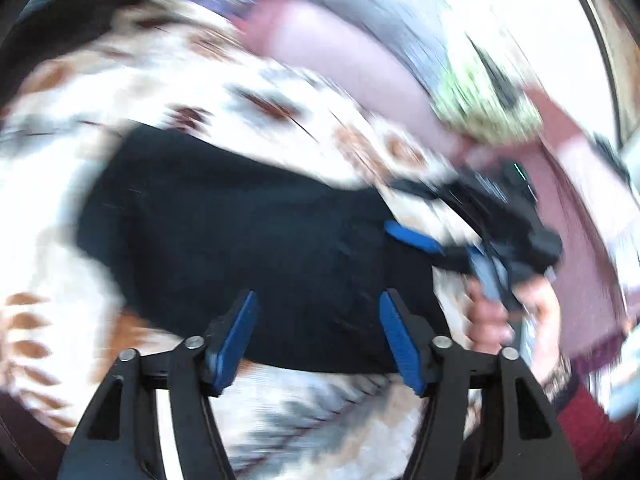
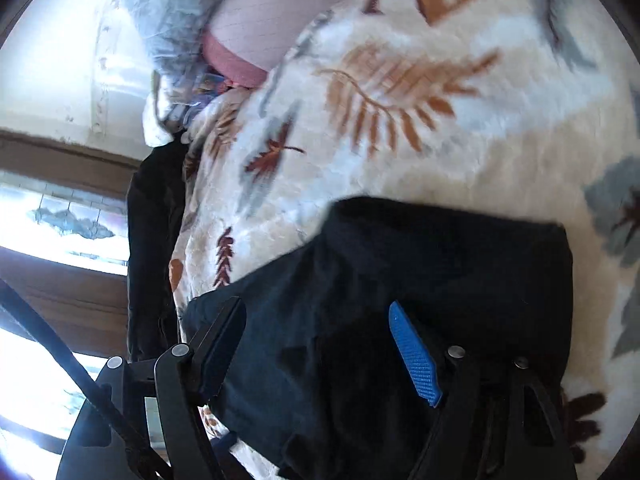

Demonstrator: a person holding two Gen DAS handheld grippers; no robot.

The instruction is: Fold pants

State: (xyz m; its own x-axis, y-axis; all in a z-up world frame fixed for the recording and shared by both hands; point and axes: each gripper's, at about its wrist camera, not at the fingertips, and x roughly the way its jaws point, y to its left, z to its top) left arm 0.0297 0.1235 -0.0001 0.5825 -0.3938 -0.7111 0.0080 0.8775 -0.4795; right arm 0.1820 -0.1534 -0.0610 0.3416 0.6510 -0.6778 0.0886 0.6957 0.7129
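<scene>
The dark navy pants [image 1: 248, 216] lie folded in a flat block on a white blanket with a leaf print [image 1: 280, 92]. This view is blurred. My left gripper [image 1: 318, 296] hovers over the near edge of the pants, open, its blue pads apart and gripping nothing. A hand [image 1: 488, 316] holds my right gripper [image 1: 448, 252] at the pants' right edge. In the right wrist view the pants [image 2: 440, 264] fill the lower half. My right gripper [image 2: 316, 306] stands open over them, and the dark cloth lies under the wide gap between its fingers.
A pink pillow [image 1: 340, 52] and a grey-blue cloth [image 2: 172, 8] lie at the far side of the blanket [image 2: 440, 140]. A green patterned thing [image 1: 488, 108] is at the right. Another dark garment [image 2: 152, 240] hangs off the bed's edge, beside a wooden frame [image 2: 60, 152].
</scene>
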